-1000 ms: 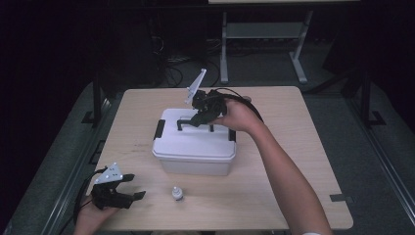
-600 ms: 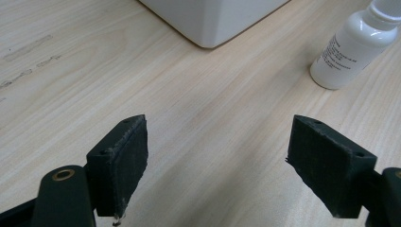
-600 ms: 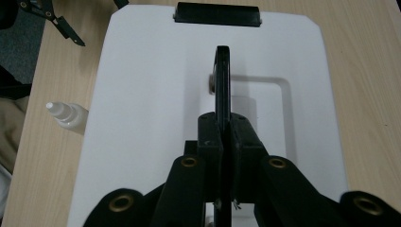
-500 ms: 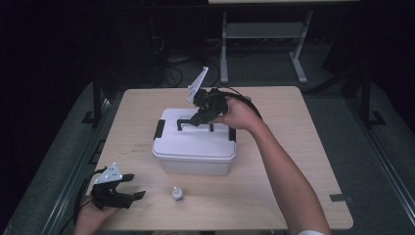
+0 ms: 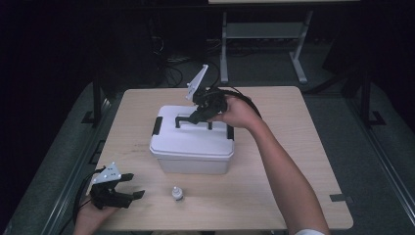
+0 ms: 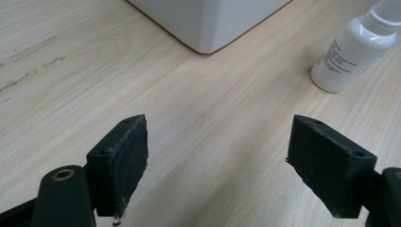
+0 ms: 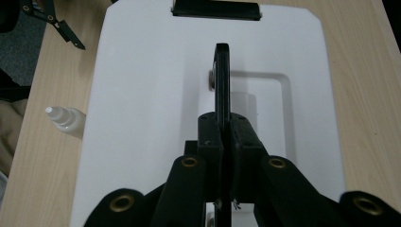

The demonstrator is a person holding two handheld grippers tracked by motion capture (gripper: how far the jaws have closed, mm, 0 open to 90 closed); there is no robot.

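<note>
A white lidded box [image 5: 191,147] stands in the middle of the wooden table [image 5: 293,161]. Its thin black carry handle [image 7: 222,71] stands upright over the lid [image 7: 142,94], and my right gripper [image 7: 222,137] is shut on it from above. In the high view the right gripper [image 5: 198,116] sits over the lid's far side. My left gripper [image 5: 132,188] rests low at the table's front left, open with nothing between its jaws [image 6: 217,156]. A small white bottle [image 5: 177,194] stands just to its right, also seen as the bottle [image 6: 352,52] beyond the right jaw.
Black latches clip the lid at its left end [image 5: 157,125] and right end [image 5: 230,132]. The box's near corner [image 6: 208,19] lies ahead of the left gripper. A metal frame [image 5: 264,34] stands on the floor beyond the table's far edge.
</note>
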